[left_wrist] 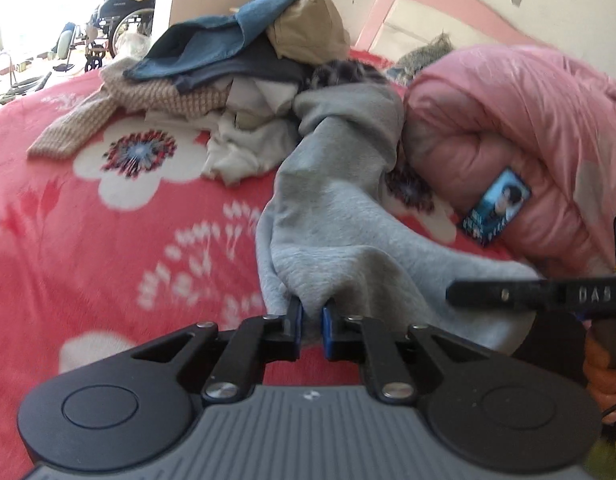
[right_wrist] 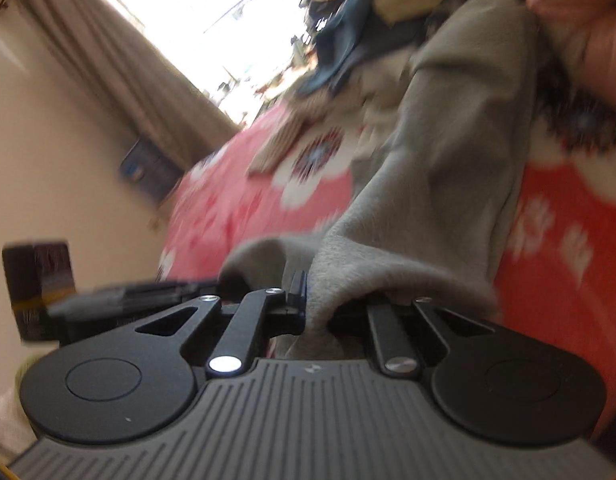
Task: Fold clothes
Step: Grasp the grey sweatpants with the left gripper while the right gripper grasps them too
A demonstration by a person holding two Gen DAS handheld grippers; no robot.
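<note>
Left gripper: the two blue-padded fingers stand close together with a fold of the grey garment's edge pinched between them; only a narrow slit shows below the cloth.
Right gripper: grey fabric runs down between its fingers and drapes over the right one, hiding it; the left finger presses against the cloth, so it looks clamped on the garment, though the picture is blurred.
Grey sweatshirt: a soft grey fleece piece stretched along the bed, its near edge lifted at the two grippers, its far end reaching back to the clothes pile and lying against the pink duvet.
Bed cover: red with large white flowers, bare on the left side.
Clothes pile: heaped at the far side of the bed, with a blue piece on top, a tan one beside it, a beige knit trailing to the left, white cloth underneath.
Pink duvet: bunched up on the right, touching the grey garment; a small blue card lies on its front.
Person's hand: gripping the right tool's handle at the right edge.
Curtain: brown, beside a bright window.
</note>
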